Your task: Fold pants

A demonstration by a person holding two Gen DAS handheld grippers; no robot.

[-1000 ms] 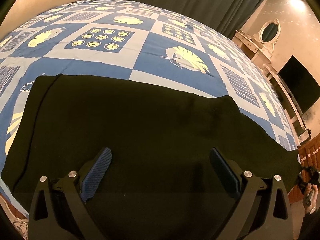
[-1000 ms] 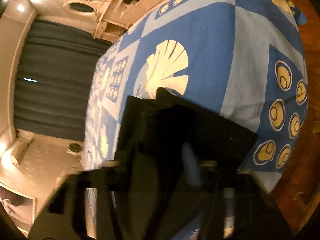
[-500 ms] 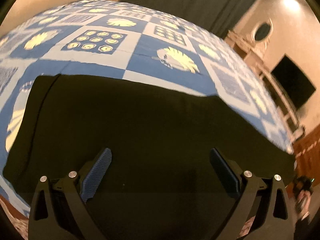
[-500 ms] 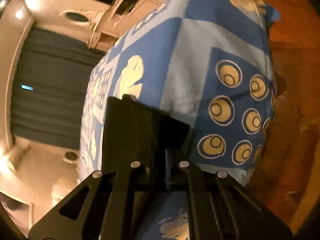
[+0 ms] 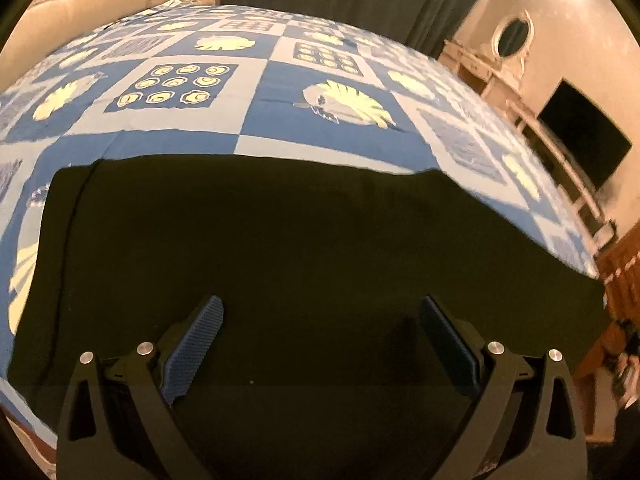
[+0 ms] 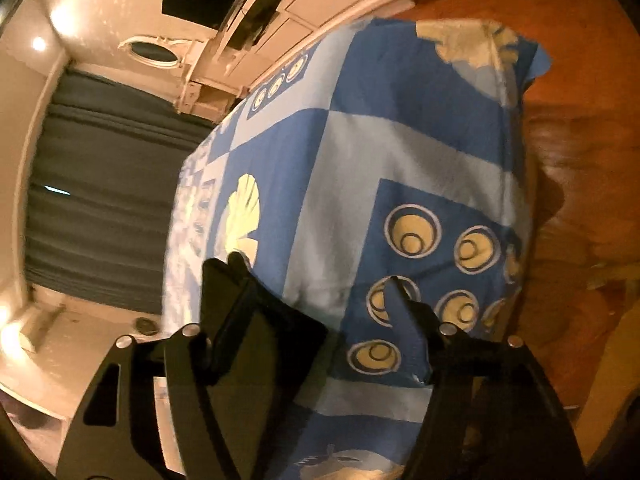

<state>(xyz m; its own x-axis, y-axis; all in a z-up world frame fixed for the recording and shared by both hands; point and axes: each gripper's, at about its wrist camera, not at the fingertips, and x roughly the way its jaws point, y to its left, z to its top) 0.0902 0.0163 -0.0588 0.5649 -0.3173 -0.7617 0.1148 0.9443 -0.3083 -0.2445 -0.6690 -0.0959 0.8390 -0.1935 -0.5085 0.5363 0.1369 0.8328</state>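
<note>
Lying under the left tool (image 5: 320,332) (jaws wide): black pants (image 5: 300,248)

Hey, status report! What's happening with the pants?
Left gripper open over pants. Right gripper opening, pants edge beside one finger. Pants flat on bed. Nothing blocking.

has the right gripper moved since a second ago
Yes. The right gripper has slid off the black pants toward the bedspread's ringed-circle patch, nearer the bed's corner. Its fingers, earlier shut on the fabric, are opening, with nothing pinched.
</note>
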